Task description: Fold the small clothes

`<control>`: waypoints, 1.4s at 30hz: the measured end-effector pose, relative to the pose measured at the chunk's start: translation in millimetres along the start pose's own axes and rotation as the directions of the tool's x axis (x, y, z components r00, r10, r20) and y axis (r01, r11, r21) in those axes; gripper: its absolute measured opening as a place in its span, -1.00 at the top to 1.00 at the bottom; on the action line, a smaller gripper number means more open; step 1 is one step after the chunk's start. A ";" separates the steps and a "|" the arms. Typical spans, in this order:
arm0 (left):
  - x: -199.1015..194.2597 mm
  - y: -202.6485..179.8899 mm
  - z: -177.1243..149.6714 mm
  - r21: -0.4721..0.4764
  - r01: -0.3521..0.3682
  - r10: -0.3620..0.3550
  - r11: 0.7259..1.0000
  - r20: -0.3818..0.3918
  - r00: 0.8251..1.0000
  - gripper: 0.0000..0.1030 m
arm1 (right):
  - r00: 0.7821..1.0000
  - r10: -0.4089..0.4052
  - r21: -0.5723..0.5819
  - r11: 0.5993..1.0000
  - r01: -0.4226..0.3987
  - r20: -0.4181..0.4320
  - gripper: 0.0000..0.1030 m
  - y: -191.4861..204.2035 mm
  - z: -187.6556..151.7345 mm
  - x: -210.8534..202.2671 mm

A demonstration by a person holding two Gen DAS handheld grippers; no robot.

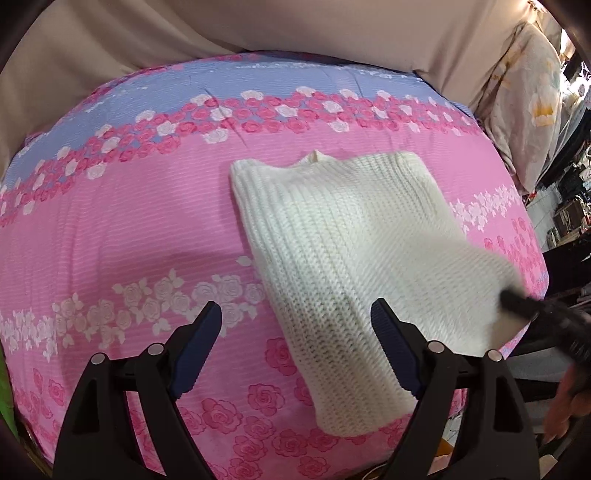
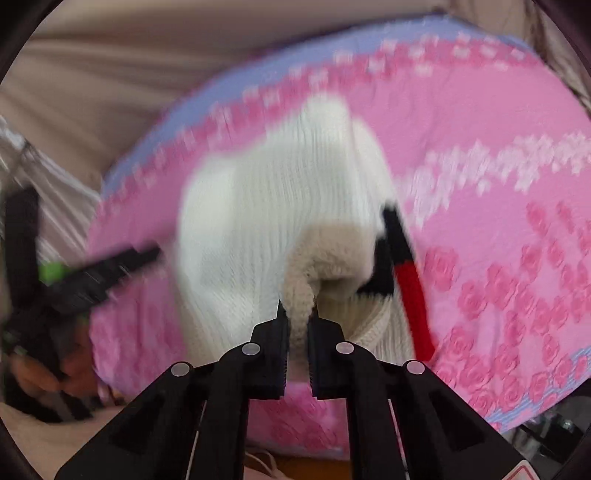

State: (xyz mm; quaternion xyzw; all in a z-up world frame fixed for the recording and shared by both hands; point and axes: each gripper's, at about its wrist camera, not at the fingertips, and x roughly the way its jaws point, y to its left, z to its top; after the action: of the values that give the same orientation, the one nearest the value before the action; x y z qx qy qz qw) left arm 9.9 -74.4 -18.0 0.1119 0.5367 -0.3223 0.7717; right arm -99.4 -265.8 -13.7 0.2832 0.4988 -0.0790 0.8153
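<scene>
Sweater [image 1: 332,236]: white ribbed knit, lying across the middle and lower right of the left wrist view on a bed.
Bed cover [image 1: 122,229]: pink with bands of pink and white roses and a pale blue strip along the upper part of the frame.
Left gripper [image 1: 295,325]: at the bottom of the frame, its two blue-padded fingers [image 1: 201,339] spread wide apart and holding nothing; the right-hand finger overlaps the sweater's lower part in the picture.
Right edge, left wrist view: a blurred black tip of the right gripper [image 1: 517,301] meets the sweater's right side; the grip cannot be seen from here.
Backdrop: beige fabric [image 1: 295,26] fills the top of the frame.
Sweater in right wrist view [image 2: 258,229]: blurred, centre frame, over the pink cover [image 2: 498,229], with black and red patches at its right side.
Right gripper [image 2: 297,314]: bottom centre, fingers [image 2: 273,354] drawn close together and pinching a bunched cream fold of the sweater.
Left gripper in right wrist view [image 2: 110,267]: a dark blur at the left edge, beside the sweater.
</scene>
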 end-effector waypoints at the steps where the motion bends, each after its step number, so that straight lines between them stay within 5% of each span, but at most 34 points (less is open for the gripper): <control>1: 5.6 -1.1 -0.9 -0.002 0.002 -0.002 1.000 -0.016 1.000 -0.57 | 1.000 -0.012 0.001 1.000 0.012 0.022 0.84 -2.6 1.6 -8.4; 3: 17.6 -3.4 -3.2 0.002 -0.007 0.007 1.000 -0.049 0.999 -0.57 | 0.999 -0.038 0.027 0.999 0.037 0.028 0.84 -20.7 0.5 -15.7; 7: 27.5 -4.3 -5.9 -0.005 -0.038 0.037 0.999 -0.068 0.997 -0.57 | 0.982 -0.070 0.124 0.988 0.092 -0.177 0.85 -79.9 -24.9 52.9; 13: 20.1 0.7 -0.3 -0.042 -0.049 0.048 0.998 -0.036 0.998 -0.57 | 0.993 -0.074 0.075 0.994 0.081 -0.097 0.50 -57.0 -1.2 7.5; 15: 20.2 -0.3 1.6 -0.043 -0.050 0.049 0.998 -0.031 0.998 -0.57 | 0.992 -0.118 0.017 0.993 0.119 -0.039 0.07 -45.2 14.5 -9.7; 18: 20.2 -4.9 4.0 -0.035 -0.055 0.054 0.998 -0.027 0.998 -0.57 | 0.993 -0.110 -0.008 0.994 0.110 0.039 -0.20 -36.1 44.0 -11.2; 25: 25.5 -10.3 7.7 -0.024 -0.075 0.074 0.997 -0.026 0.997 -0.57 | 0.998 -0.064 0.051 0.997 0.065 -0.016 -0.19 -32.7 68.2 43.0; 26: 26.2 -10.3 7.8 -0.027 -0.076 0.075 0.997 -0.028 0.997 -0.57 | 0.998 -0.056 0.057 0.997 0.058 -0.030 -0.10 -31.5 70.0 51.8; 29: 26.9 -10.4 8.5 -0.028 -0.082 0.081 0.996 -0.027 0.996 -0.57 | 0.997 -0.046 0.043 0.998 0.048 -0.059 0.61 -26.0 77.0 67.6; 30: 26.8 -10.9 8.4 -0.027 -0.083 0.082 0.996 -0.026 0.996 -0.57 | 0.998 -0.043 0.029 0.999 0.045 -0.040 0.67 -20.5 80.0 62.9; 34: 29.9 -10.9 8.8 -0.031 -0.080 0.079 0.996 -0.030 0.996 -0.59 | 0.994 -0.017 -0.036 0.999 0.021 0.112 0.71 -4.5 91.0 21.9; 38: 34.0 -8.7 9.0 -0.047 -0.082 0.080 0.996 -0.047 0.996 -0.59 | 0.992 -0.113 -0.021 0.993 0.112 -0.054 0.66 -38.5 87.9 80.0; 42: 26.7 5.8 9.7 -0.106 -0.081 0.079 0.991 -0.027 0.996 -0.59 | 0.998 -0.052 0.058 0.997 0.051 0.025 0.61 -35.6 86.2 49.6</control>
State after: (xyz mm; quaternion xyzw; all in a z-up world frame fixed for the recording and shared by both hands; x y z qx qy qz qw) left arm 26.5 -85.1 -39.2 0.0954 0.5572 -0.2603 0.7827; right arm -23.5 -334.2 -40.4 0.2926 0.4927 -0.1180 0.8110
